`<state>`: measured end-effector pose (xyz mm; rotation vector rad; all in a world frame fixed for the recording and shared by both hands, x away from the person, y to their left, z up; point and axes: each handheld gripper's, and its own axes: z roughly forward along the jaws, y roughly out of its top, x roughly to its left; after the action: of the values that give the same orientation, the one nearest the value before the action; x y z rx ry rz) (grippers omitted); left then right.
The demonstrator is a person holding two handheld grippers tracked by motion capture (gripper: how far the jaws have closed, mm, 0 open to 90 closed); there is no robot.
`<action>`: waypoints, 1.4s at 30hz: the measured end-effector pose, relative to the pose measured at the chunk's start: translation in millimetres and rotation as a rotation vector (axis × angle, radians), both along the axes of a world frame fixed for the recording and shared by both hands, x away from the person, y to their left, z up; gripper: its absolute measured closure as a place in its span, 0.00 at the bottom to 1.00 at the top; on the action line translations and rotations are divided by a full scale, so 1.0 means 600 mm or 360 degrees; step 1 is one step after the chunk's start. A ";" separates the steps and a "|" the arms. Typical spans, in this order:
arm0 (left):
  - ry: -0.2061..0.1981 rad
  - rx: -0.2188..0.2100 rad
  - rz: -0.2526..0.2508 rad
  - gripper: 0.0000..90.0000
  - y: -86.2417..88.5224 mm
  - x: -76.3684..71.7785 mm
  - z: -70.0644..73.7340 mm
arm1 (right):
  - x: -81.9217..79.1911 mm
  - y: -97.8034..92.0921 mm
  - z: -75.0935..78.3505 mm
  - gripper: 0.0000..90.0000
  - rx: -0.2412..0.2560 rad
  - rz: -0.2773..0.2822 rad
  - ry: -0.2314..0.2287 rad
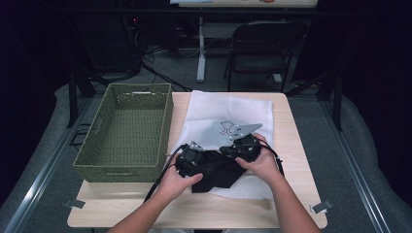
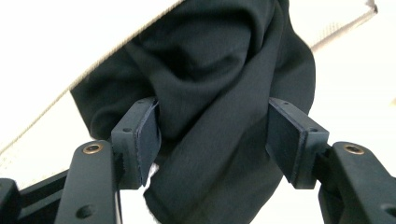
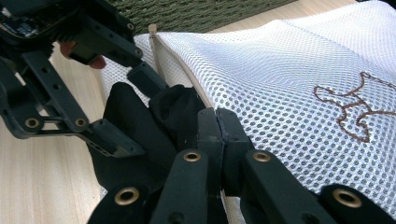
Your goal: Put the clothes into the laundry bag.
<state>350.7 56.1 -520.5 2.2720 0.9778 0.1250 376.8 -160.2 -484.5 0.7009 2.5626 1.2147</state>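
Now the left claw (image 2: pixel 212 140) gapes around black cloth (image 2: pixel 219 93); the right claw (image 3: pixel 217 122) pinches the mesh bag (image 3: pixel 289 70).

The right gripper (image 3: pixel 217 122) pinches the zippered edge of the white mesh bag (image 3: pixel 299 79), jaws pressed together. Black cloth (image 3: pixel 140 126) bunches beside the bag's opening, between the left gripper's (image 3: pixel 126 109) spread jaws.

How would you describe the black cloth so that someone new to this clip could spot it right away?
Start at the light wooden table, with the green woven basket on its left. Right of the basket lies a white mesh laundry bag with a brown embroidered figure. The black cloth is bunched at the bag's near edge, between the person's two hands; it is the one dark, soft thing on the white mesh.
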 end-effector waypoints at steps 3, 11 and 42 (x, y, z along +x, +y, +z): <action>0.0013 0.0003 -0.0002 0.42 0.007 -0.006 -0.001 | 0.000 0.000 0.000 1.00 -0.0001 0.0001 0.0000; 0.0065 0.0021 -0.0025 0.43 0.024 -0.020 -0.012 | 0.000 0.000 0.000 1.00 -0.0001 0.0000 -0.0001; 0.0032 0.0061 0.0100 0.90 0.030 0.019 -0.013 | -0.001 0.002 0.000 1.00 -0.0004 -0.0004 -0.0002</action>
<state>362.2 73.9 -528.1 2.2820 1.0665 0.1490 375.9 -159.2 -484.3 0.7020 2.5609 1.2102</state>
